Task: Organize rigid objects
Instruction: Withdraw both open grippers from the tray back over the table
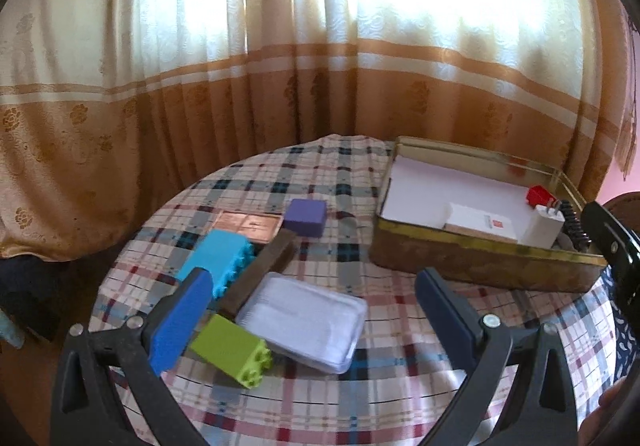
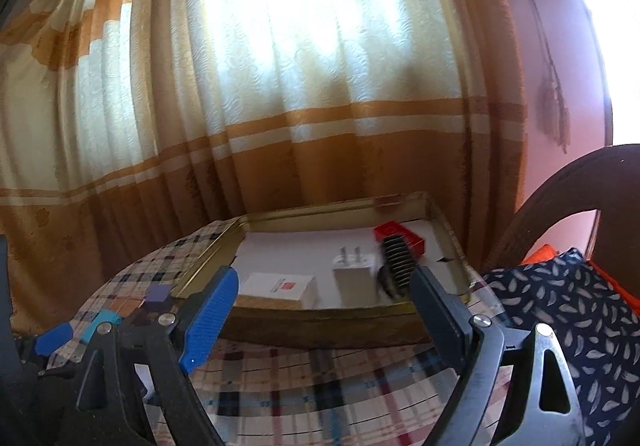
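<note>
A gold tin box (image 1: 472,262) stands at the right of the round plaid table (image 1: 392,386). Inside lie a white carton (image 1: 480,224), a white plug adapter (image 1: 542,226), a red piece (image 1: 538,195) and a black comb (image 1: 574,224). Loose on the cloth are a clear plastic case (image 1: 304,320), a green brick (image 1: 234,350), a cyan brick (image 1: 222,260), a dark wooden block (image 1: 260,274), a purple cube (image 1: 306,218) and a copper plate (image 1: 246,224). My left gripper (image 1: 316,310) hangs open over the clear case. My right gripper (image 2: 324,306) stands open before the tin's near wall (image 2: 320,326), holding nothing.
Orange and cream curtains (image 1: 240,66) hang close behind the table. A chair back (image 2: 568,198) with a patterned dark cushion (image 2: 568,326) stands at the right. The right gripper's black frame (image 1: 612,242) shows at the right edge of the left wrist view.
</note>
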Available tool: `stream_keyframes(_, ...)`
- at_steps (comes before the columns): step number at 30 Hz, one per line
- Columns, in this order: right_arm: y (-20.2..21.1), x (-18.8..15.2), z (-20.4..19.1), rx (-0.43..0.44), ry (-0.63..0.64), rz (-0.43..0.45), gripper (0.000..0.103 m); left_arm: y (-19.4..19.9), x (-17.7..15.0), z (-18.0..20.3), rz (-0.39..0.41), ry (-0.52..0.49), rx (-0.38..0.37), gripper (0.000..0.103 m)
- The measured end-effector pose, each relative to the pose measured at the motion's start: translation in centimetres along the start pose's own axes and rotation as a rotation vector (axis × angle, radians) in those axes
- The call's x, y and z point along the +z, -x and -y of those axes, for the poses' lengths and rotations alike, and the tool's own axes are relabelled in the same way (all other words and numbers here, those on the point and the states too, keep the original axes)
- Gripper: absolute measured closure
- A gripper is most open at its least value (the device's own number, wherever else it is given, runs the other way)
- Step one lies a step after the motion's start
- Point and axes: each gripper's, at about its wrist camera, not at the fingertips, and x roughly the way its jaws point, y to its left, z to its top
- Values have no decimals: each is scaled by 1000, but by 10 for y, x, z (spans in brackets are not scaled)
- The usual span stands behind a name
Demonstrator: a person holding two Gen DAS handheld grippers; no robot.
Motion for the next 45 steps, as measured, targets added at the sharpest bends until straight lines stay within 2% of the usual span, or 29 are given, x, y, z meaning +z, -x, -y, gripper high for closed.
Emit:
stream_keyframes(3, 4, -1, -7, 10, 18, 18, 14, -3, -1, -8, -15, 13, 6, 1)
stream_keyframes(8, 1, -5, -17, 48, 8, -22, 14, -3, -1, -15, -20, 26, 11, 1)
stream_keyframes(12, 4, -6, -24, 62, 17, -7, 14, -3, -2, -21, -19, 30, 16, 1)
stream_keyframes(19, 5, -10, -36, 106, 30, -25, 14, -9, -4, -43, -70, 75, 24, 1)
stream_keyframes(23, 4, -10, -42, 126, 48, -29, 14, -7, -5, -52, -69, 21, 95, 1)
stream_keyframes(30, -7, -12, -54, 173, 55, -90, 14, -11, -8, -91, -109, 49, 181, 1)
stream_keyframes(36, -22, -17, -81, 257, 110, -185, 14, -20, -21, -116, -155, 76, 240, 1)
stream_keyframes(45, -61, -35, -129, 438, 301, -424, 14, -22, -25, -128, -180, 113, 185, 1)
